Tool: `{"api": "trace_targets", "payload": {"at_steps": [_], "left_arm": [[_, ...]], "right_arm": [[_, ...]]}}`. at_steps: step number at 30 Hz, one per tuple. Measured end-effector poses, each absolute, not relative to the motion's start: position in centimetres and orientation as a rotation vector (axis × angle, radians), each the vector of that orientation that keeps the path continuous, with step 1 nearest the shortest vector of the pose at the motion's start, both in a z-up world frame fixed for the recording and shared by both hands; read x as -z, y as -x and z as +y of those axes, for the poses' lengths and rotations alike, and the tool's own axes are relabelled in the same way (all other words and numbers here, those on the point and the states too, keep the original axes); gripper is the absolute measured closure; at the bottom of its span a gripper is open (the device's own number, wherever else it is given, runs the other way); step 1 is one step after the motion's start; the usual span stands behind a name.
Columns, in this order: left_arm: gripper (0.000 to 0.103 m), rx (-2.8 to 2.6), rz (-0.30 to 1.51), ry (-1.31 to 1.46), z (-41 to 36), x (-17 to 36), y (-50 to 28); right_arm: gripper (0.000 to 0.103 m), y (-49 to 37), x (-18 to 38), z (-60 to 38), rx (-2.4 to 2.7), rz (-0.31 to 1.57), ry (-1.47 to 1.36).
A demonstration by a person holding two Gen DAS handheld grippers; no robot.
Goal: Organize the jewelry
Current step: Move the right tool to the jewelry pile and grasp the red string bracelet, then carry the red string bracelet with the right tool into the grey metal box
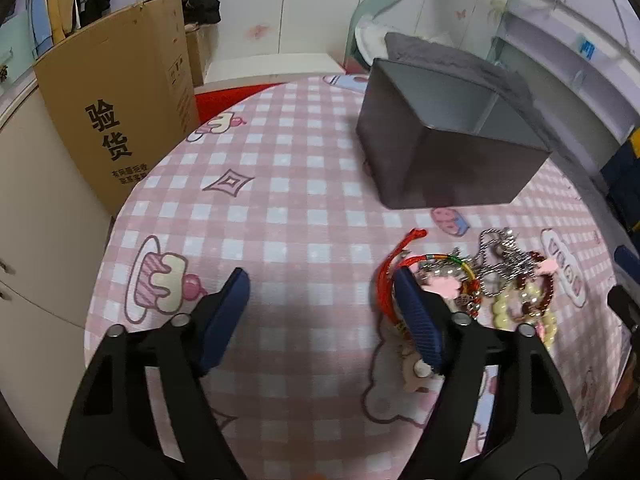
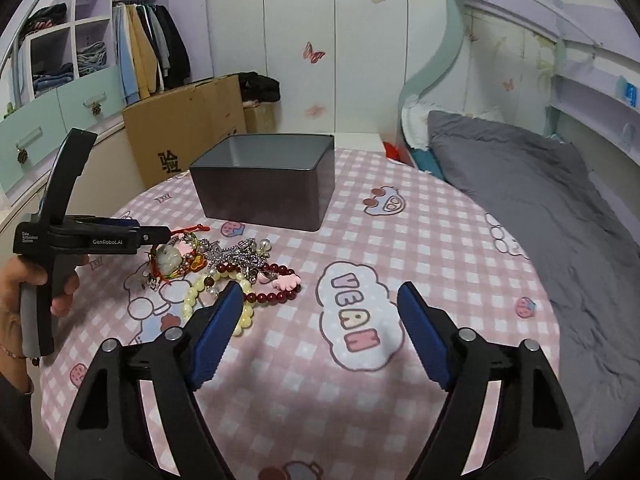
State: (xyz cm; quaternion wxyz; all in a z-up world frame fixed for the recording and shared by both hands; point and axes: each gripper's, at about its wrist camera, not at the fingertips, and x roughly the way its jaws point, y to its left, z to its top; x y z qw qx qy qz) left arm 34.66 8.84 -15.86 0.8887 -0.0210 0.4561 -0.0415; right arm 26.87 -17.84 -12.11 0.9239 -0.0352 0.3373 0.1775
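Note:
A pile of jewelry (image 1: pixel 496 280) lies on the pink checked tablecloth (image 1: pixel 280 216): a red cord bracelet (image 1: pixel 386 280), a silver chain (image 1: pixel 500 256), dark red beads (image 2: pixel 272 296) and pale yellow beads (image 2: pixel 192 300). A grey metal box (image 1: pixel 440 140) stands open behind it; it also shows in the right wrist view (image 2: pixel 264 184). My left gripper (image 1: pixel 324 284) is open, its right finger touching the pile's left edge; it also shows in the right wrist view (image 2: pixel 160 234). My right gripper (image 2: pixel 320 292) is open and empty, just right of the pile (image 2: pixel 224 268).
A cardboard box (image 1: pixel 120 112) leans at the table's left edge. A bed with a grey blanket (image 2: pixel 540 208) runs along the right. Wardrobe shelves and hanging clothes (image 2: pixel 148 52) stand behind.

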Motion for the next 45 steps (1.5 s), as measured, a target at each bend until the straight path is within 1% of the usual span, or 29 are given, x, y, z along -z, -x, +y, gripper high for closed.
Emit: {"api": "trace_targets", "payload": {"at_steps": [1, 4, 6, 7, 8, 9, 10, 11, 14, 16, 19, 24, 27, 30, 31, 37, 41, 42, 43, 44, 45], "left_arm": [[0.042, 0.074, 0.945, 0.021, 8.8, 15.9, -34.7], [0.045, 0.07, 0.957, -0.021, 8.4, 15.9, -34.7], [0.052, 0.076, 0.956, -0.048, 8.1, 15.8, -34.5], [0.062, 0.091, 0.948, -0.062, 7.8, 15.7, -34.4], [0.081, 0.102, 0.936, -0.074, 7.6, 15.7, -34.2], [0.088, 0.108, 0.928, -0.087, 7.6, 15.7, -34.1], [0.094, 0.116, 0.918, -0.106, 7.3, 15.7, -33.9], [0.096, 0.122, 0.907, -0.115, 7.1, 15.7, -33.7], [0.099, 0.147, 0.894, -0.083, 7.5, 15.8, -33.5], [0.1, 0.184, 0.883, -0.035, 7.9, 15.3, -33.3], [0.1, 0.205, 0.852, -0.001, 8.4, 14.0, -32.7], [0.1, 0.291, 0.79, 0.087, 9.0, 11.0, -31.6], [0.1, 0.349, 0.75, 0.122, 9.1, 9.3, -30.6], [0.1, 0.385, 0.724, 0.135, 8.6, 8.1, -29.7], [0.1, 0.394, 0.718, 0.132, 8.5, 7.9, -29.6], [0.1, 0.442, 0.686, 0.114, 7.7, 6.4, -27.9], [0.1, 0.455, 0.686, 0.112, 7.7, 6.1, -27.4], [0.1, 0.46, 0.687, 0.114, 7.6, 6.1, -27.4], [0.1, 0.465, 0.689, 0.114, 7.7, 6.1, -27.4], [0.1, 0.467, 0.69, 0.112, 7.6, 6.1, -27.4], [0.1, 0.466, 0.69, 0.108, 7.5, 6.0, -27.3]], "right_arm": [[0.029, -27.2, 12.2, -17.8, -0.375, 0.703, 0.064], [0.03, -27.8, 12.5, -17.5, -0.391, 0.723, 0.062], [0.03, -28.1, 12.6, -17.4, -0.404, 0.736, 0.056], [0.03, -28.3, 12.7, -17.4, -0.41, 0.744, 0.054], [0.031, -28.4, 12.8, -17.3, -0.414, 0.751, 0.052], [0.034, -28.6, 12.9, -17.2, -0.418, 0.759, 0.048], [0.035, -28.7, 13.0, -17.2, -0.421, 0.764, 0.045], [0.036, -28.8, 13.1, -17.2, -0.426, 0.77, 0.041], [0.042, -28.9, 13.2, -17.2, -0.436, 0.786, 0.031], [0.049, -29.1, 13.2, -17.3, -0.445, 0.795, 0.02], [0.054, -29.2, 13.1, -17.4, -0.442, 0.803, 0.019], [0.057, -29.5, 13.0, -17.6, -0.427, 0.818, 0.037], [0.058, -29.3, 13.0, -17.3, -0.45, 0.831, 0.052], [0.059, -28.7, 12.8, -15.8, -0.49, 0.825, 0.117], [0.063, -28.5, 12.8, -15.0, -0.515, 0.824, 0.138], [0.077, -27.9, 13.5, -10.5, -0.592, 0.816, 0.289], [0.081, -28.1, 14.6, -8.4, -0.598, 0.815, 0.399], [0.085, -28.1, 14.8, -8.0, -0.588, 0.811, 0.435], [0.097, -28.2, 14.9, -7.9, -0.572, 0.81, 0.455], [0.103, -28.4, 14.9, -8.1, -0.561, 0.813, 0.452], [0.103, -28.6, 14.7, -8.5, -0.552, 0.815, 0.434]]}}
